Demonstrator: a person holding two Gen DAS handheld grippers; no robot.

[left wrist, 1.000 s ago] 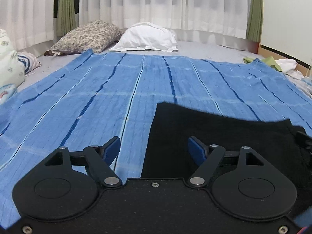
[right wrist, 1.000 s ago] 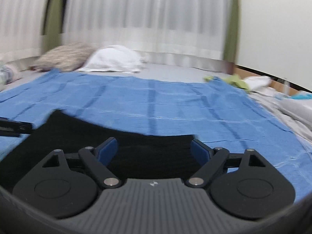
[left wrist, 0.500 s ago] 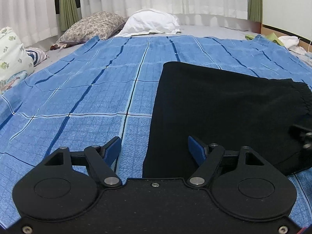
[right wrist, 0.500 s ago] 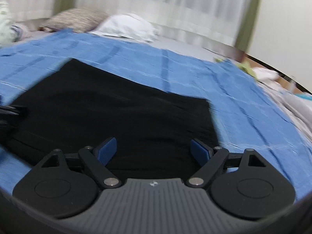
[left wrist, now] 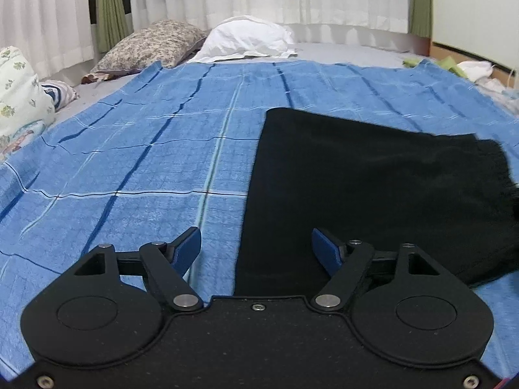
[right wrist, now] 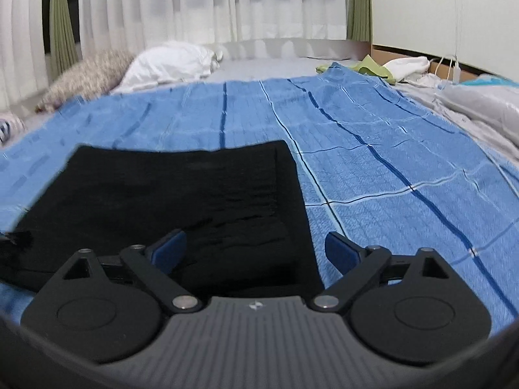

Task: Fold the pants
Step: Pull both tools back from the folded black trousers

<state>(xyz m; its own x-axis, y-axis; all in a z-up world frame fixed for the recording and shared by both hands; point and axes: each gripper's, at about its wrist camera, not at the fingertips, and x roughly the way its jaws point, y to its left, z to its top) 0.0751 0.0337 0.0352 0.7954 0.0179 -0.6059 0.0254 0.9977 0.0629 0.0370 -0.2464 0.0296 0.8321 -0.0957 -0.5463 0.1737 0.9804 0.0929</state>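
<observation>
Black pants (left wrist: 356, 188) lie folded on the blue blanket (left wrist: 129, 162); left gripper (left wrist: 256, 249) is released and empty, right gripper (right wrist: 256, 249) opening with nothing clamped; a careless grab at the near edge could drag layers apart.

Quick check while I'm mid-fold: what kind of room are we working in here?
Most likely a bedroom: the pants lie on a blue blanket spread over bedding, with pillows at its far end and curtains behind.

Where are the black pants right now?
The black pants lie flat on the blue striped blanket, right of centre in the left wrist view and left of centre in the right wrist view, well short of the white pillow.
</observation>
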